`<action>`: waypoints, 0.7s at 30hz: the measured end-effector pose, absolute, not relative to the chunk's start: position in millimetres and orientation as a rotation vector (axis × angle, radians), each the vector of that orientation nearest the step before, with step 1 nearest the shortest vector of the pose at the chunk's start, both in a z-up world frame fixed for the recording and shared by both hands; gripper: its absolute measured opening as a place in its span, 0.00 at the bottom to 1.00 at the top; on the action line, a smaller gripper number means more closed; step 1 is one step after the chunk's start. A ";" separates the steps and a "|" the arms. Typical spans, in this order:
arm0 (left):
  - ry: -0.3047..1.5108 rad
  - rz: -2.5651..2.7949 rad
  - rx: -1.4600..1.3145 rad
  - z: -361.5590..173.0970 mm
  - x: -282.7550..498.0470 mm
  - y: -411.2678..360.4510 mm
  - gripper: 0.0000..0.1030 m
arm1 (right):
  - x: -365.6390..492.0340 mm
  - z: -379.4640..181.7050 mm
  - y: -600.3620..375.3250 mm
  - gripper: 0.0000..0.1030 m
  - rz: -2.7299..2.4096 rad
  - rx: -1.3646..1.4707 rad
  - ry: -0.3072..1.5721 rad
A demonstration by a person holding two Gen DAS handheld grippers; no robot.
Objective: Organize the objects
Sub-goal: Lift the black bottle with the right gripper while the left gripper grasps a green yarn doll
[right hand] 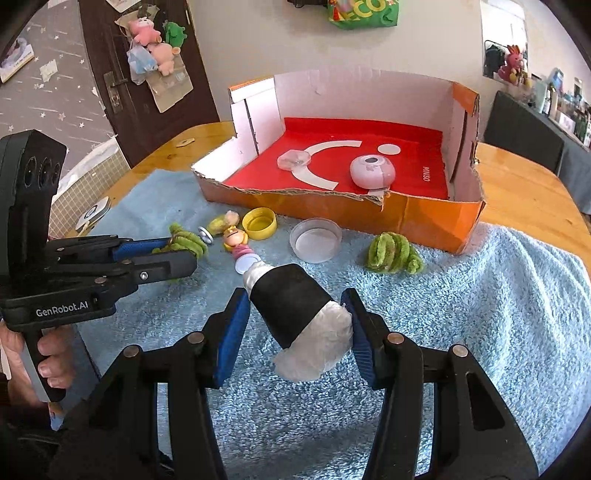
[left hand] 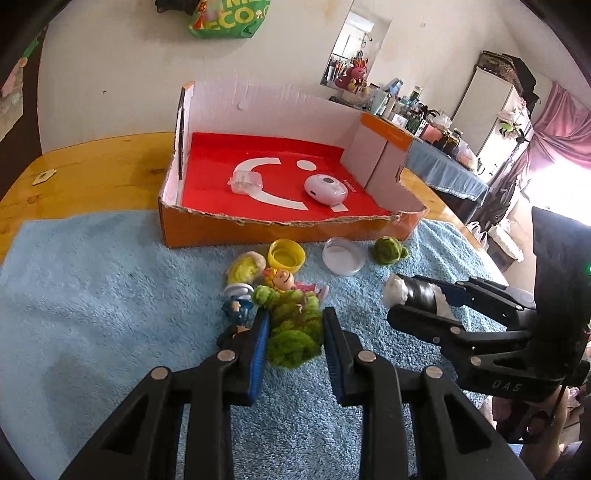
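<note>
On the bench: a wooden top [right hand: 524, 184] carries a fluffy blue towel [right hand: 498, 314], and an orange cardboard box [right hand: 424, 218] sits half on the towel's far edge; all places below are told from this box.
Box inside: red floor with a white smile print; a pink round gadget [right hand: 372, 170] and a clear plastic piece [right hand: 294, 160] lie on it.
Before the box's front wall: a yellow cap [right hand: 259, 223], a clear round lid [right hand: 316, 239] and a loose green fuzzy bundle [right hand: 392, 253] lie on the towel.
Further out from the box: small figurines [left hand: 282, 280], one with a pink dress, lie in a cluster.
Left gripper [left hand: 295, 330]: jaws narrow, pressing on a green fuzzy toy [left hand: 293, 332], held near the figurines, well short of the box.
Right gripper [right hand: 299, 325]: jaws part-way in, clamped on the black-and-white roll [right hand: 295, 310], which lies tilted between them, its white end toward the camera, in front of the box.
Hand [right hand: 48, 358]: fingers wrap the left gripper's handle.
Room behind the box: pale wall with a green bag [right hand: 364, 13] hanging high, a dark door [right hand: 147, 74] with plush toys to the left, a crowded counter [left hand: 424, 122] and pink curtain [left hand: 561, 122] to the right.
</note>
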State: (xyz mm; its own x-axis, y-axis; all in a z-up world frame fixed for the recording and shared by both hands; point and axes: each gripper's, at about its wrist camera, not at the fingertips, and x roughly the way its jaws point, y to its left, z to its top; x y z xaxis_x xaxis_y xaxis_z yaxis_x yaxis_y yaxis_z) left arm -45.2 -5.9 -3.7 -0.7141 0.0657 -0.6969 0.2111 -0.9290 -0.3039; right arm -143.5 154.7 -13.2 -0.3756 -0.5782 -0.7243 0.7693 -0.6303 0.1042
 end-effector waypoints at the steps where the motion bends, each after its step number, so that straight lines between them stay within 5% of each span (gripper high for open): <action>1: 0.565 -2.780 1.149 -3.3 -45.4 -6.2 0.28 | -143.4 -13.5 154.3 0.48 -2.059 0.955 0.314; 21: 0.531 -2.776 1.114 4.4 -45.8 -10.8 0.28 | -144.8 -14.8 146.6 0.48 -2.027 0.968 0.289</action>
State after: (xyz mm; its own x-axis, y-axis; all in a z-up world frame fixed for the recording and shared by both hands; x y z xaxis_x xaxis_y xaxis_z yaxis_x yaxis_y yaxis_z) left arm -45.8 -10.8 4.4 -0.7264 0.0337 -0.6865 0.2221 -0.9337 -0.2808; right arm -144.8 146.6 -14.8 -0.3402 -0.5987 -0.7251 0.7773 -0.6130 0.1415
